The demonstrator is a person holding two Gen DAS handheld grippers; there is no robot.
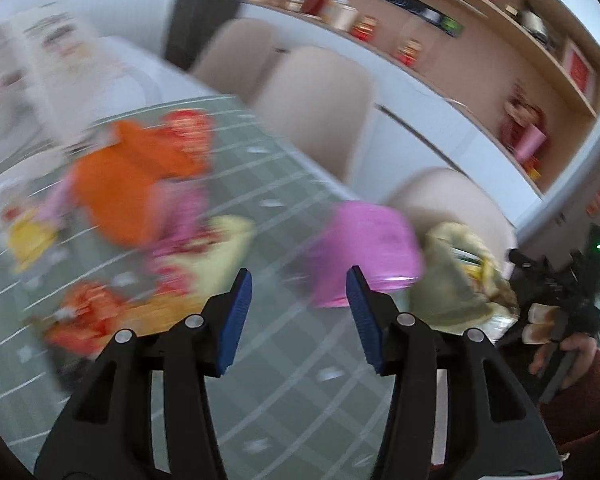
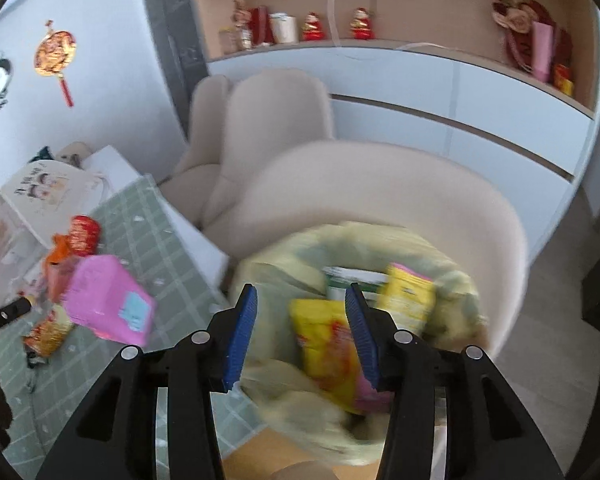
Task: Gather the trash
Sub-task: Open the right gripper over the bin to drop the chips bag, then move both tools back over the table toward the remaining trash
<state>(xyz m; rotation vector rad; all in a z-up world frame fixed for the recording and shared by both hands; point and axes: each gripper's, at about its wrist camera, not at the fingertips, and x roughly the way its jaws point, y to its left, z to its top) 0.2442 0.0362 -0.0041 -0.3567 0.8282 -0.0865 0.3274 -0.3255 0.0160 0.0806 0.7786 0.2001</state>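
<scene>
My left gripper (image 1: 300,316) hangs over the green checked tablecloth (image 1: 284,380), its blue pads (image 1: 236,320) standing roughly half apart with only cloth showing between them; it grips nothing. This view is heavily smeared, so I can name the litter only loosely. Ahead and to the left lies a heap of wrappers: an orange packet (image 1: 128,188) on top, pink and yellow ones beside it, and a red-orange wrapper (image 1: 84,320) nearer my fingers. A pink package (image 1: 364,252) sits near the table's far edge, just beyond the right pad. Past it, off the table edge, is the pale yellow-green trash bag (image 1: 452,280).

My right gripper (image 2: 302,332) points down into that bag (image 2: 284,396), which rests in front of a cream chair (image 2: 380,188). Its jaws are parted to a middling width and hold nothing. Below them, inside the bag, lie a yellow-and-red snack wrapper (image 2: 324,344), a second yellow packet (image 2: 406,300) and a green-and-white item I cannot identify. From this side the pink package (image 2: 108,300) lies on the tablecloth (image 2: 148,232) to the left, with a red wrapper (image 2: 84,234) and orange scraps beyond it. In the left view I also see a hand (image 1: 568,352) on the other gripper's handle at the far right.
</scene>
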